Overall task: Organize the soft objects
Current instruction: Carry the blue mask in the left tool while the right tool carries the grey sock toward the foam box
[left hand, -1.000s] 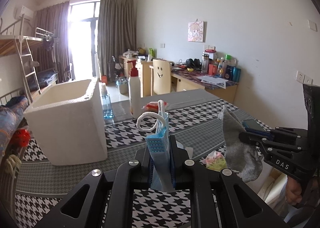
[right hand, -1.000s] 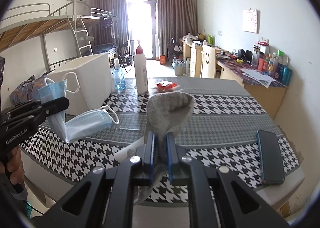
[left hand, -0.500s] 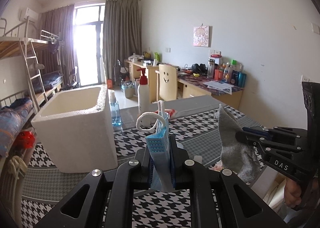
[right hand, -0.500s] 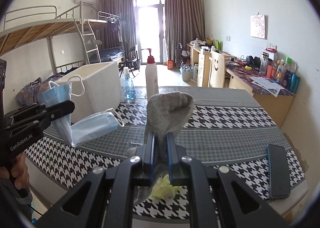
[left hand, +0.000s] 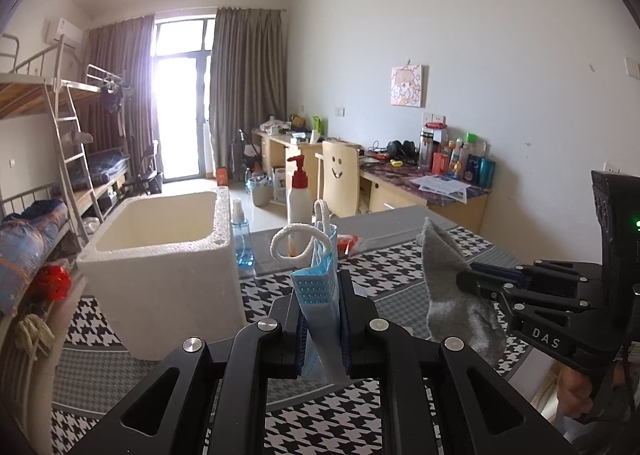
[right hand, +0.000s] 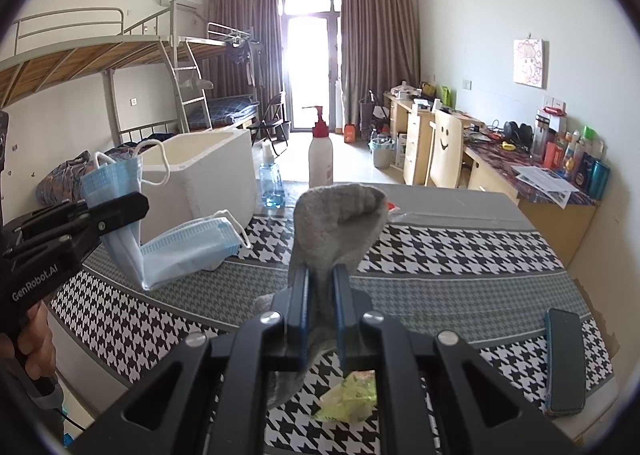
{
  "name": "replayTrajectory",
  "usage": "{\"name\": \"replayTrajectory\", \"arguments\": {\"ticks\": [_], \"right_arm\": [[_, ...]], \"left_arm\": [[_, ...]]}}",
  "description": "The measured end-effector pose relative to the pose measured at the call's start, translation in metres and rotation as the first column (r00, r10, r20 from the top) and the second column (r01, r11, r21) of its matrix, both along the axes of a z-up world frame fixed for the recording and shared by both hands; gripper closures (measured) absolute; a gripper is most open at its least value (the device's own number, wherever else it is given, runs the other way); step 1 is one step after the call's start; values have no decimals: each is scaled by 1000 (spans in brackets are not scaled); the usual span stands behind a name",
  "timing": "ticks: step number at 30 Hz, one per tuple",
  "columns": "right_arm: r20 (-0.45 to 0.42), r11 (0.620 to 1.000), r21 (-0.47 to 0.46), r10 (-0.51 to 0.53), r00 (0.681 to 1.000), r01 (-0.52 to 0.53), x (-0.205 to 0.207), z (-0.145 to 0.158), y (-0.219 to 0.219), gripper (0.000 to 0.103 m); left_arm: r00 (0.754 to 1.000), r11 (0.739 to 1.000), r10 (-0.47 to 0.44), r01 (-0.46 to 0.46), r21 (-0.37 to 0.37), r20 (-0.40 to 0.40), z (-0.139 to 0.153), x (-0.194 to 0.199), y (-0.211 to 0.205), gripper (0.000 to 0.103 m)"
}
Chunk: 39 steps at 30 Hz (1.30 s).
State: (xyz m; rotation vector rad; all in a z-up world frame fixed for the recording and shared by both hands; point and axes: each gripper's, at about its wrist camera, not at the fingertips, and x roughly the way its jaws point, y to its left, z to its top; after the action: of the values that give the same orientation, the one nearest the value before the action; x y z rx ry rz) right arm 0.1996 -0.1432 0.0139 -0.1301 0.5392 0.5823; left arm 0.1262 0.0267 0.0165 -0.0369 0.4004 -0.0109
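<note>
My left gripper (left hand: 322, 287) is shut on a blue face mask (left hand: 318, 275), whose white ear loop curls above the fingers. From the right wrist view the same mask (right hand: 176, 247) hangs folded from the left gripper (right hand: 136, 207) above the table. My right gripper (right hand: 320, 283) is shut on a grey sock (right hand: 336, 219), which stands up between the pads and droops below them. That sock (left hand: 448, 287) shows at the right of the left wrist view, held by the right gripper (left hand: 468, 279). A white foam box (left hand: 168, 255), open on top, stands on the table at the left.
The houndstooth tablecloth (right hand: 440, 247) covers the table. A pump bottle (right hand: 320, 159) and a blue spray bottle (right hand: 272, 183) stand behind the box. A red packet (left hand: 346, 245), a yellow-green wrapper (right hand: 352, 395) and a dark phone (right hand: 564, 359) lie on the cloth. A person's hand (right hand: 32, 343) holds the left gripper.
Both grippers have risen a little with the mask and the sock still held. The table and foam box sit lower in both views.
</note>
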Motion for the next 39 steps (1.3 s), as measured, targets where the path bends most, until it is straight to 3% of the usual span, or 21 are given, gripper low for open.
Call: {"name": "replayTrajectory", "arguments": {"ticks": [21,39], "right_arm": [[37,998,5,68,997,-68,10,25,38,89],[77,998,23,62,995,-64,17,52,52,89]], "left_arm": [[997,998,39,-43,50,74,31,7,18,89],[992,993,94,-99,59,79,42,27,38,89]]}}
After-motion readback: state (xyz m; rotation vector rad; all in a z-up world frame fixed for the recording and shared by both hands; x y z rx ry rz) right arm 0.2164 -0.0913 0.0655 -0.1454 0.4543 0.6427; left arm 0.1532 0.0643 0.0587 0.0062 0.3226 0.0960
